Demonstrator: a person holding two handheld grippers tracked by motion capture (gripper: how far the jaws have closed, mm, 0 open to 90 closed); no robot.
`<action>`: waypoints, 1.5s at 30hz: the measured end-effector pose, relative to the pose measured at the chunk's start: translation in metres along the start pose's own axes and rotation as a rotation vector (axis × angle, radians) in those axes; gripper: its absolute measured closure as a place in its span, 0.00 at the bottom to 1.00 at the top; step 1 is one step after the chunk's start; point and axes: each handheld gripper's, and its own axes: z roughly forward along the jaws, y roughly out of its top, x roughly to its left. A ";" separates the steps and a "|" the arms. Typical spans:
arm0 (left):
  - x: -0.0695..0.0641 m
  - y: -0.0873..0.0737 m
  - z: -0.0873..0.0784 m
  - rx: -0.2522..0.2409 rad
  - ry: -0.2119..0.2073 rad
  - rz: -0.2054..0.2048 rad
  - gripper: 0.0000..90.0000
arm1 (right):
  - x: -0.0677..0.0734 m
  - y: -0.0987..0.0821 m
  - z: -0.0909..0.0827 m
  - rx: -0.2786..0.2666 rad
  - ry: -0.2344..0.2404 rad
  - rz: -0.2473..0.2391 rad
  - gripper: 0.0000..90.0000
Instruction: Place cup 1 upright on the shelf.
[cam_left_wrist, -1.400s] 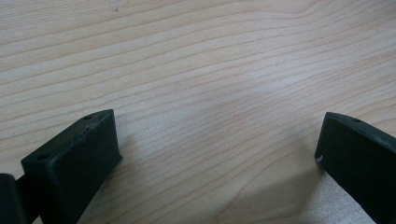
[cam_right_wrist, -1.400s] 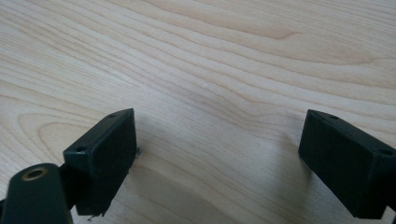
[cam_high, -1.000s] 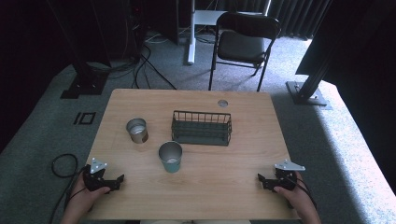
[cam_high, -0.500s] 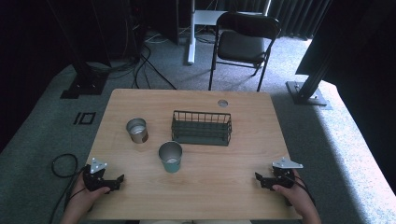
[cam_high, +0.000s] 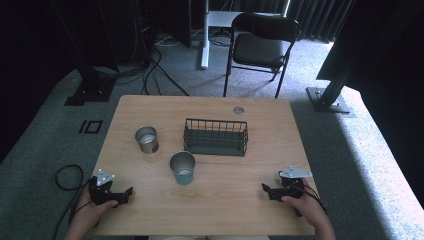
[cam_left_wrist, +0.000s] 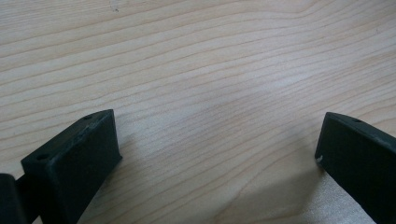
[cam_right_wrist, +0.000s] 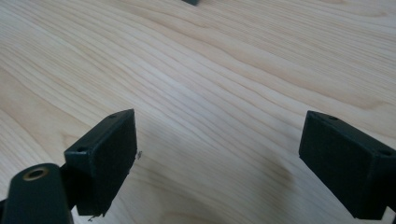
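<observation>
pale wood grain runs across the light wooden table (cam_high: 220, 210), where both tools rest near the person's edge. the left gripper (cam_high: 129, 192), black with a grey three-cornered plate on top, sits at the near left corner in the person's left hand (cam_high: 92, 205); in the left gripper view its jaws stand wide apart over bare wood, with nothing between them. the right gripper (cam_high: 265, 190), of the same build, sits at the near right in the person's right hand (cam_high: 302, 206), and the right gripper view shows its jaws spread just as wide, also holding nothing.

nearest to the grippers is the teal metal cup (cam_high: 182, 168), upright in the middle of the table, open mouth up, well apart from both tools and somewhat closer to the left one. behind it and to the left stands a silver metal cup (cam_high: 146, 140), also upright. the dark wire rectangular basket (cam_high: 216, 137) stands just beyond the teal cup, near the table's centre, apart from both cups. a black folding chair (cam_high: 260, 47) stands on the grey carpet beyond the far edge.
</observation>
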 end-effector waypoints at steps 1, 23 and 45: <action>0.000 0.000 0.000 0.000 0.000 0.000 0.00 | 0.002 0.001 0.001 -0.001 0.004 -0.005 0.12; 0.000 0.000 0.000 -0.001 0.000 0.000 0.00 | 0.040 0.031 0.030 -0.024 0.116 -0.107 0.12; 0.000 0.000 0.000 -0.001 0.000 0.000 0.00 | 0.079 0.060 0.056 -0.035 0.213 -0.179 0.12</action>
